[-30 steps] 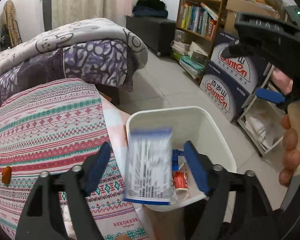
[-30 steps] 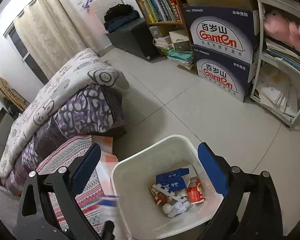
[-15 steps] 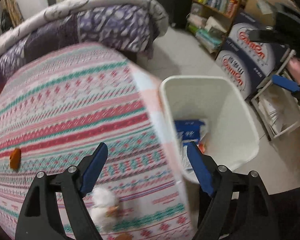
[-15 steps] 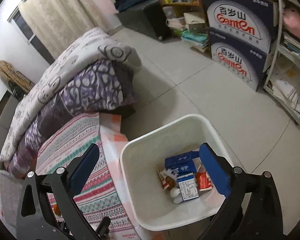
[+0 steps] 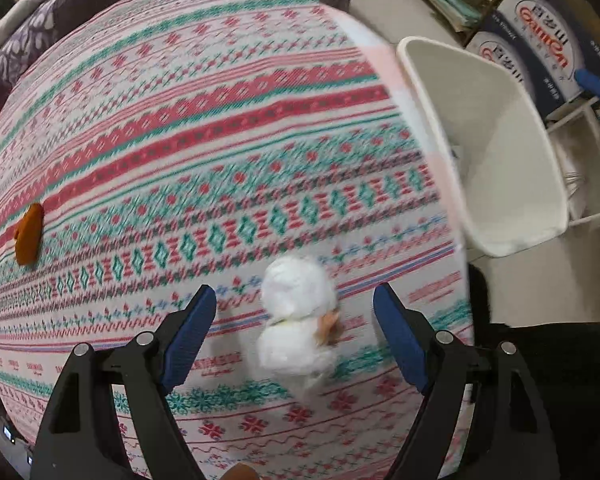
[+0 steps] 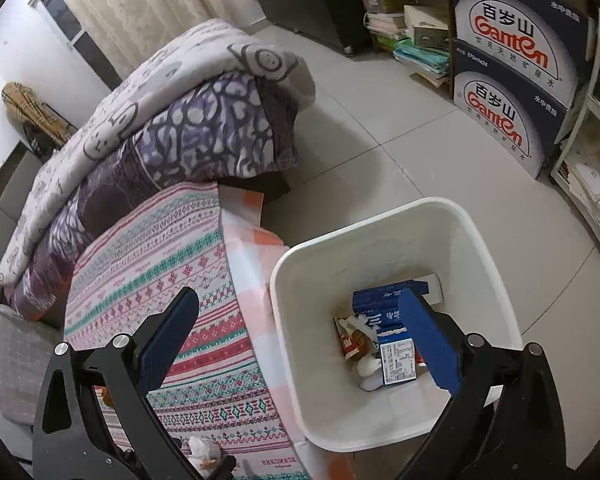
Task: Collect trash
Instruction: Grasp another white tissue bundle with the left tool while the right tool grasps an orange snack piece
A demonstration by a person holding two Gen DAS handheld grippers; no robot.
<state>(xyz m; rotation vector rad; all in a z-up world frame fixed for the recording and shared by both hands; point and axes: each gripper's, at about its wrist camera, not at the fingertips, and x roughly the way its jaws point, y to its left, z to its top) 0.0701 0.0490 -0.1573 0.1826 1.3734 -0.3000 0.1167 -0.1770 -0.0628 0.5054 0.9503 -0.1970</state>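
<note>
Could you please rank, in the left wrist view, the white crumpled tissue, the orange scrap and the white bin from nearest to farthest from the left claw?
1. White crumpled tissue: on the patterned cloth, right between the open left claw fingers.
2. Orange scrap: far left on the cloth.
3. White bin: off the table's right edge, on the floor.

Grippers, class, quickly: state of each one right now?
Left gripper: open, holding nothing, either side of the white tissue wad on the tablecloth.
Right gripper: open, empty, above the white bin.

Black hand-held gripper (image 5: 296, 332), blue finger pads (image 5: 188, 332)
</note>
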